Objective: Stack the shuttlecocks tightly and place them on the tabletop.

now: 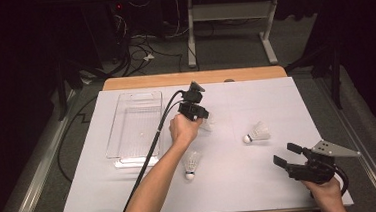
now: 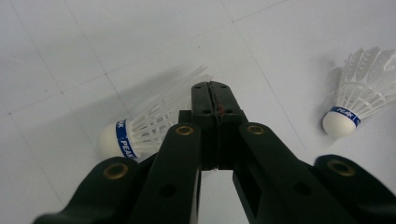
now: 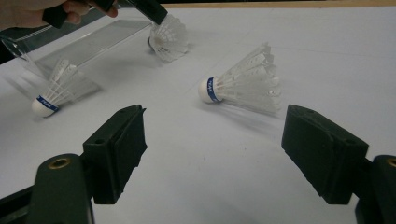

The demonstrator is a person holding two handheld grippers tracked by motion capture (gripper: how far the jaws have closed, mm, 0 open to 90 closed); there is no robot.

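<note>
Progress entry: my left gripper [image 1: 203, 116] pinches one shuttlecock's [image 2: 140, 133] feathers just right of the empty clear bin [image 1: 135, 124], my right gripper [image 1: 285, 155] gapes idle, two shuttlecocks remain on the counter [image 1: 241, 182], none binned yet.

White feather shuttlecock [image 2: 140, 128], matt black plastic left hand-held gripper [image 2: 215, 100], clear glossy plastic tray [image 1: 134, 121], matt white tabletop [image 1: 241, 177]
</note>
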